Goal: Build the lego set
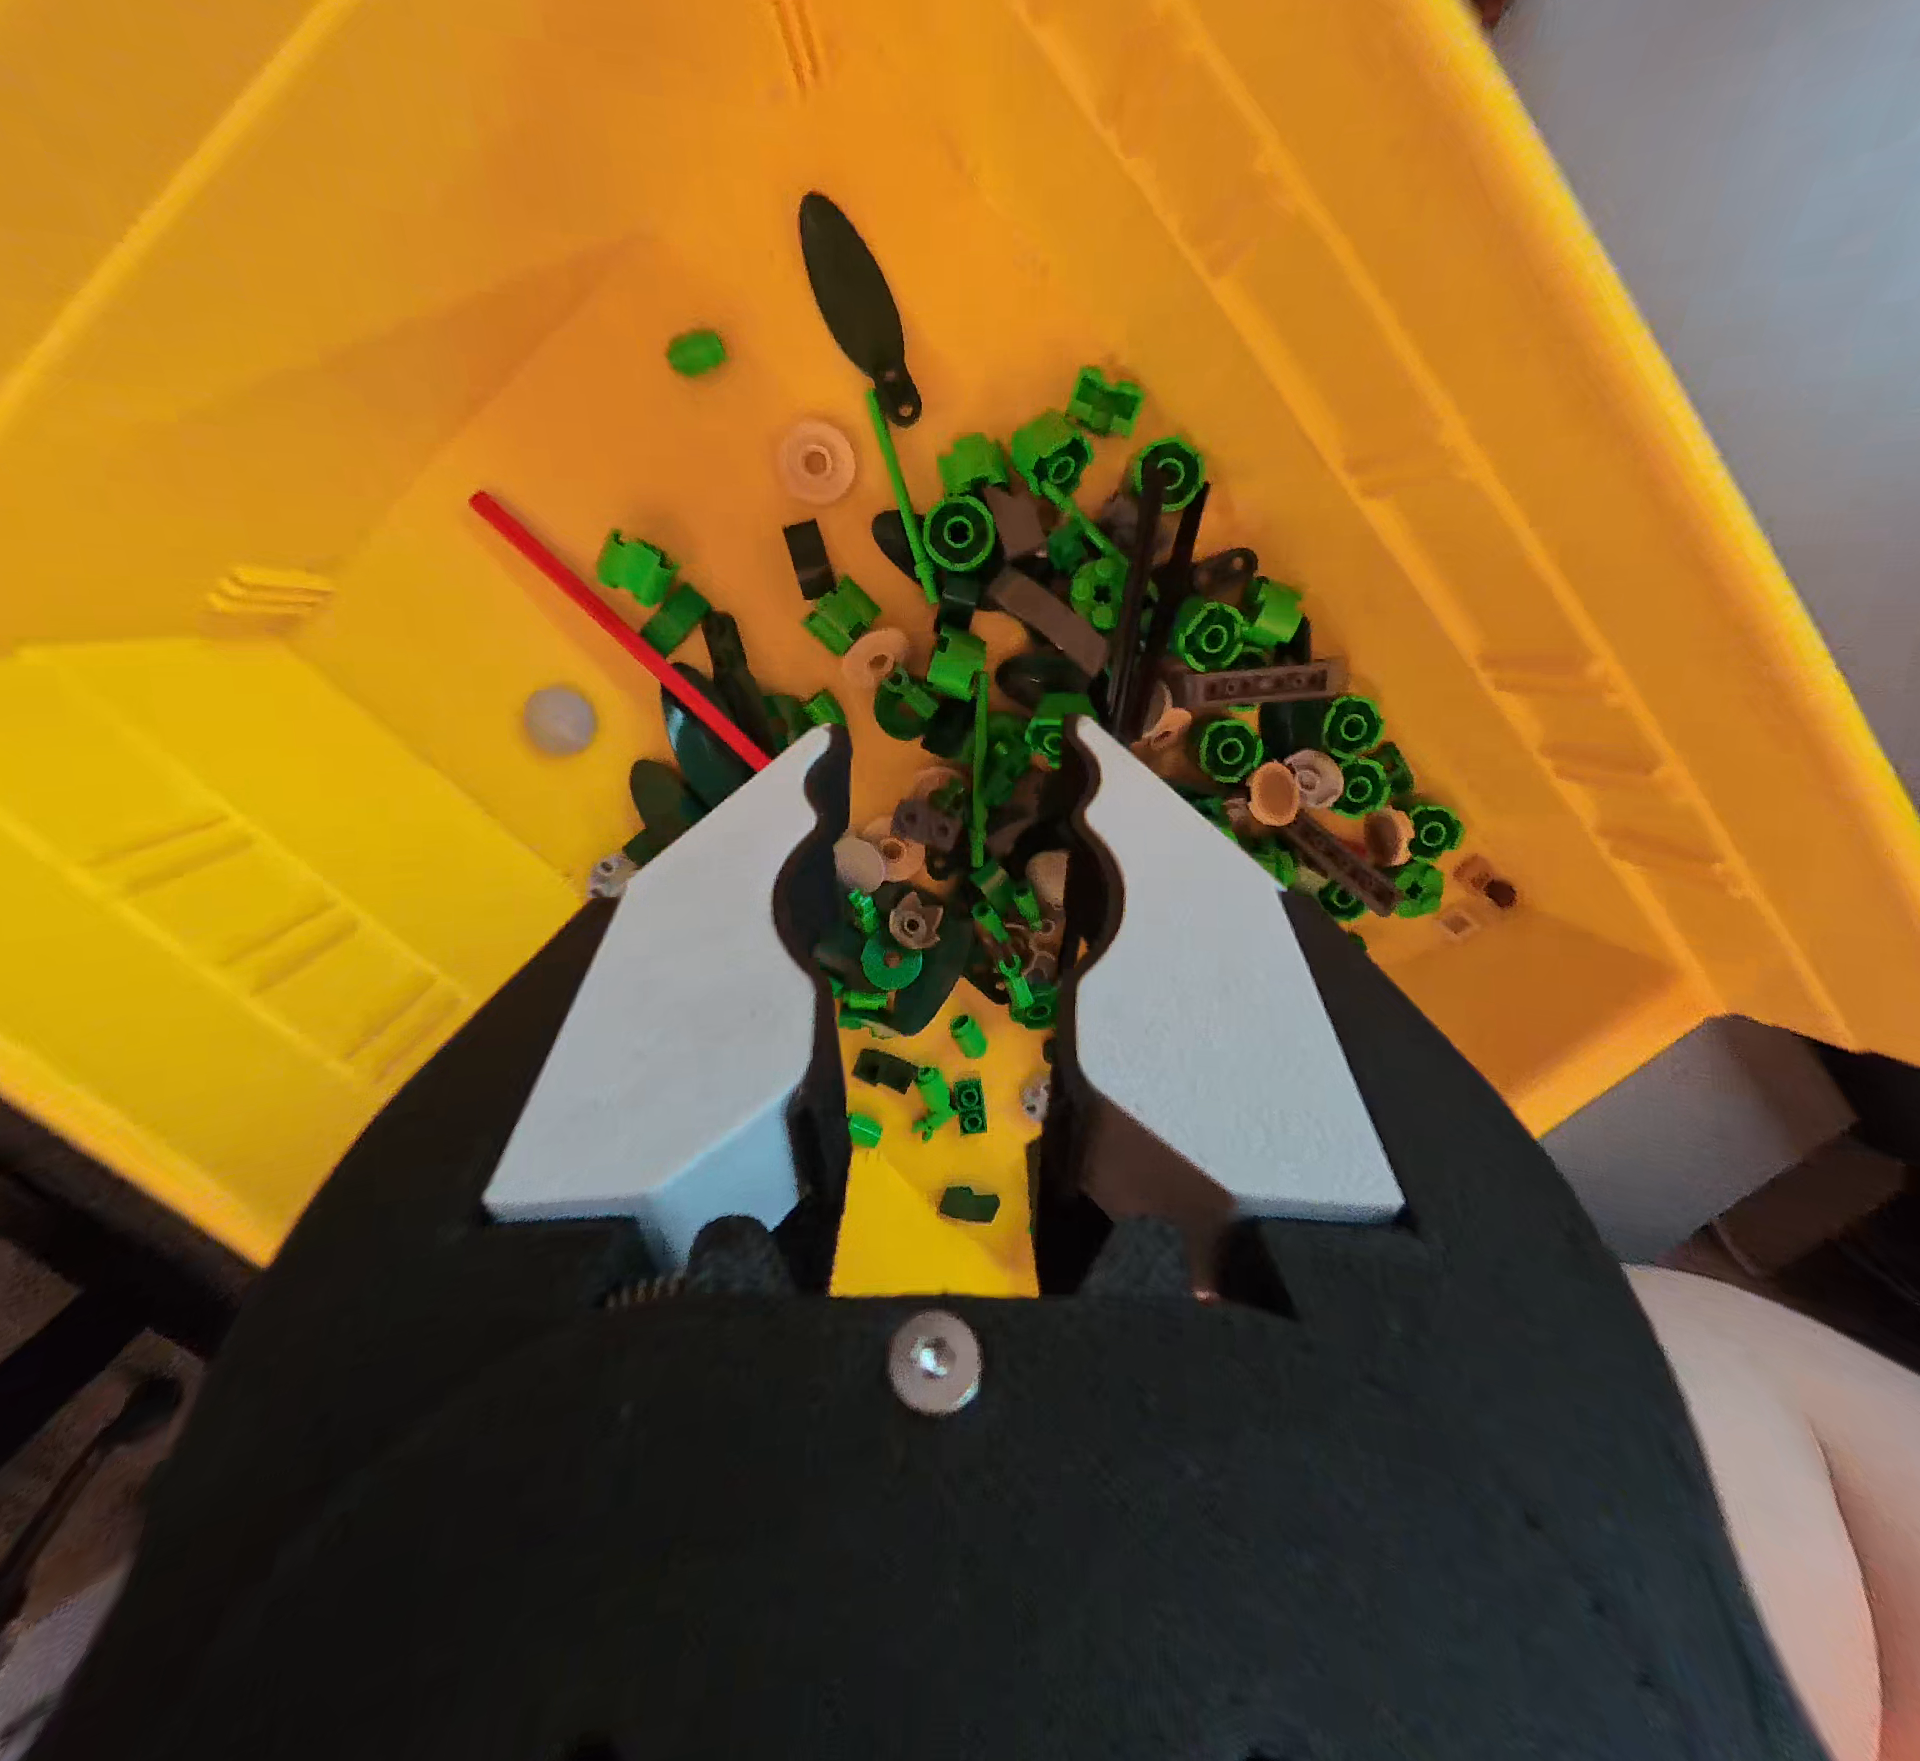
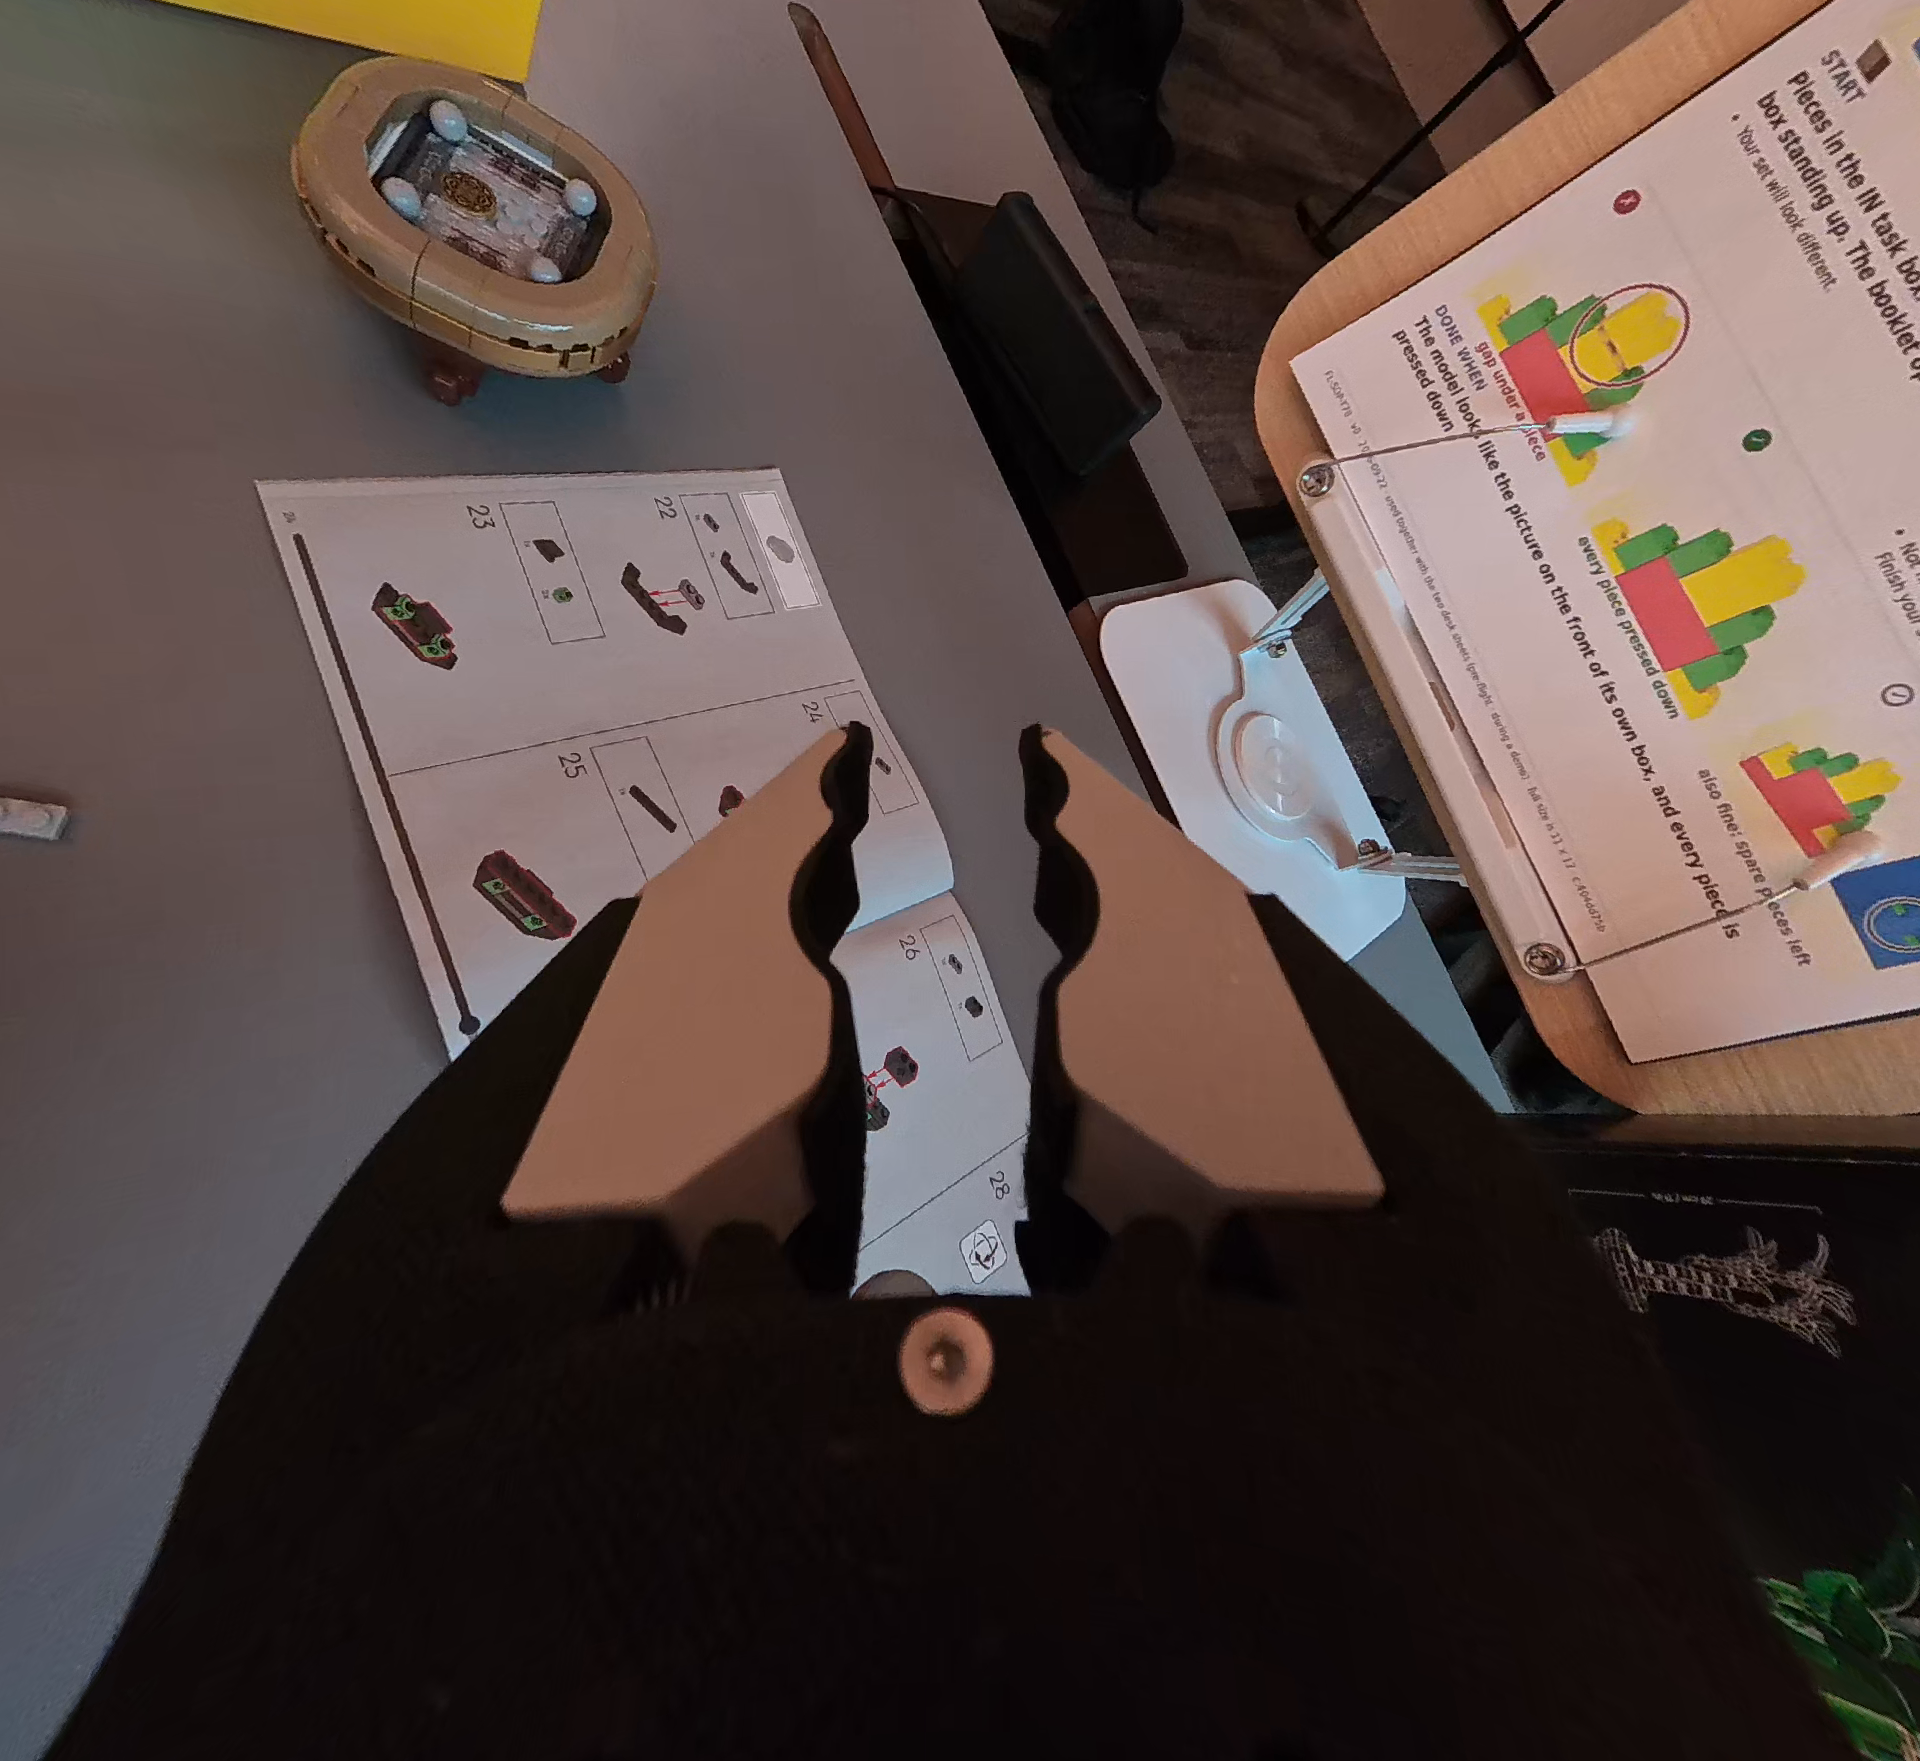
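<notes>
Right, status: I have the left gripper (image 1: 951, 755) over the yellow bin (image 1: 416, 205), jaws parted and empty, aimed down at the loose lego pile (image 1: 1091, 672) on the bin floor. Mostly green round pieces, some dark grey beams, tan bits, a red rod (image 1: 613, 625) and a dark leaf piece (image 1: 852, 288) lying apart from the heap.

The right gripper (image 2: 940, 735) is also spread with nothing between the fingers, hovering above the open instruction booklet (image 2: 582, 672) on the grey table (image 2: 156, 568). Pages show mid-sequence steps, small dark sub-assemblies.

Done so far, as I read it: the tan oval base (image 2: 473, 231) on brown feet stands finished-looking near the bin, well apart from the booklet. One small grey plate (image 2: 31, 818) sits alone at the table's left edge.

Left to do: plenty. Most parts are unsorted in the bin, so I'd call this early-to-middle. A clipboard stand with a reference sheet (image 2: 1662, 568) is off to the right.
</notes>
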`<state>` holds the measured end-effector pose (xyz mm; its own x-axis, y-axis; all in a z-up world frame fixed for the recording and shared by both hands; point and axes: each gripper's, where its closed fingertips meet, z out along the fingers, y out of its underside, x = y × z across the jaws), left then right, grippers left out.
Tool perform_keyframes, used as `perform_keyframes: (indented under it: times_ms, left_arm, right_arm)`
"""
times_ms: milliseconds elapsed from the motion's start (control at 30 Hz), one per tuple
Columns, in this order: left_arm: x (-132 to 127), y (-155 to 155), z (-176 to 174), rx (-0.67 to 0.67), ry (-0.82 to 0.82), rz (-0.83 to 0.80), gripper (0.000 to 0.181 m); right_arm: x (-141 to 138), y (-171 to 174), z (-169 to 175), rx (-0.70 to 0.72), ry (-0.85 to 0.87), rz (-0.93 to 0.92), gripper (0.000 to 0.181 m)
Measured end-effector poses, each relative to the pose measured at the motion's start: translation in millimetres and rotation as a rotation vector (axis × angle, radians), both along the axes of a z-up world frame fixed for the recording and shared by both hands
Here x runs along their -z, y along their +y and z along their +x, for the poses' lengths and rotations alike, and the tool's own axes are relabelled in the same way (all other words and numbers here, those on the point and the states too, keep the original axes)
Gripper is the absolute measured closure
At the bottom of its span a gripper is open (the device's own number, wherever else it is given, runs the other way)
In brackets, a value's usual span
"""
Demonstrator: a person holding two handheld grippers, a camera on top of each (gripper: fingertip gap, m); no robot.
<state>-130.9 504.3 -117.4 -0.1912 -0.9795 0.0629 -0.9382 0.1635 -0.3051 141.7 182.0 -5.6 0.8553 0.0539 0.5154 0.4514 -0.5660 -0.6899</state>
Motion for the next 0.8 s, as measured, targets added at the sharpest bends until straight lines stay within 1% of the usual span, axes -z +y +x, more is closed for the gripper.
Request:
perform_keyframes:
  times_ms: [100,167,267,433,500,633,800]
  left_arm:
    - [18.0,2.3,-4.5,-0.043,0.118,-0.007,0.147]
    - [24.0,-9.6,-8.7,-0.021,0.168,-0.068,0.149]
    - [24.7,-20.9,-16.2,0.000,0.208,-0.113,0.148]
    - [21.9,-36.4,-38.4,-0.032,0.303,-0.214,0.146]
    - [21.8,-30.2,-43.2,-0.052,0.322,-0.180,0.144]
    - [12.5,-23.4,-38.7,-0.074,0.260,-0.160,0.147]
    - [13.1,-7.8,-58.7,-0.165,0.310,-0.123,0.151]
  right_arm:
    - [0.0,-0.4,0.7,0.002,0.000,0.000,0.153]
    - [0.8,-0.5,1.0,0.003,-0.001,-0.003,0.153]
    - [3.3,-0.8,2.6,0.009,-0.006,-0.015,0.153]
    - [6.8,-0.1,3.7,0.011,-0.004,-0.026,0.153]
    - [8.4,0.1,3.9,0.011,-0.002,-0.030,0.153]
    - [11.7,0.3,5.0,0.015,-0.005,-0.044,0.153]
    - [12.8,0.0,5.9,0.018,-0.004,-0.046,0.153]
